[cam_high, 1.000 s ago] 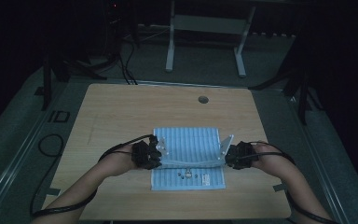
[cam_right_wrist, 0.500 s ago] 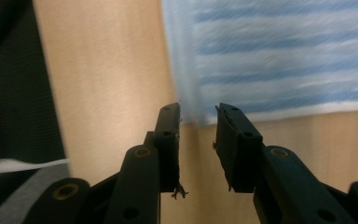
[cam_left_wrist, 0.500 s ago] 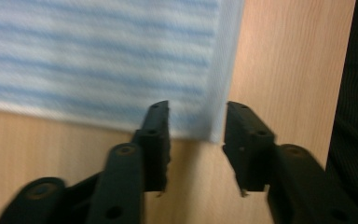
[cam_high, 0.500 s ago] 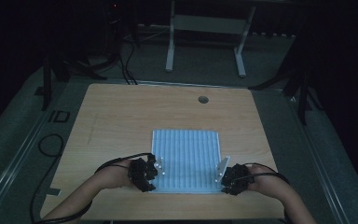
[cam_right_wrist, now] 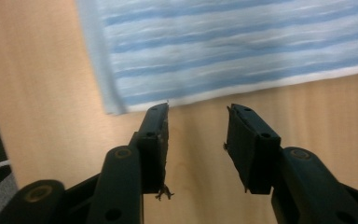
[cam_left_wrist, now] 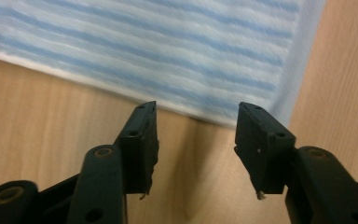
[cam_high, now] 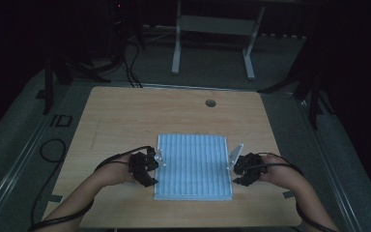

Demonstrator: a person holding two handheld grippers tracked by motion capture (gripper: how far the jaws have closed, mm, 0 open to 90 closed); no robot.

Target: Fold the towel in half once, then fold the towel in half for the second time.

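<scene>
A blue-and-white striped cloth [cam_high: 193, 166] lies flat on the wooden table [cam_high: 140, 111], towards its near side. My left gripper [cam_high: 154, 168] rests at the cloth's left edge and my right gripper [cam_high: 235, 170] at its right edge. In the left gripper view the gripper [cam_left_wrist: 196, 109] stands open, with bare wood between the jaws and the cloth's edge [cam_left_wrist: 168, 51] just beyond the tips. The right gripper [cam_right_wrist: 198, 109] is open the same way before the cloth [cam_right_wrist: 242, 51]. Both pairs of jaws have just been opening, with nothing between them.
A small round hole [cam_high: 210, 103] sits near the table's far edge. Behind the table stands a white desk frame [cam_high: 212, 24] on the dark floor. Black cables [cam_high: 53, 150] lie on the floor to the left. Bare wood surrounds the cloth.
The hands brought the raised cloth edge towards the near side and laid it down, so the cloth now lies flat. Both grippers opened, let go of it and moved slightly away from the near edge.
</scene>
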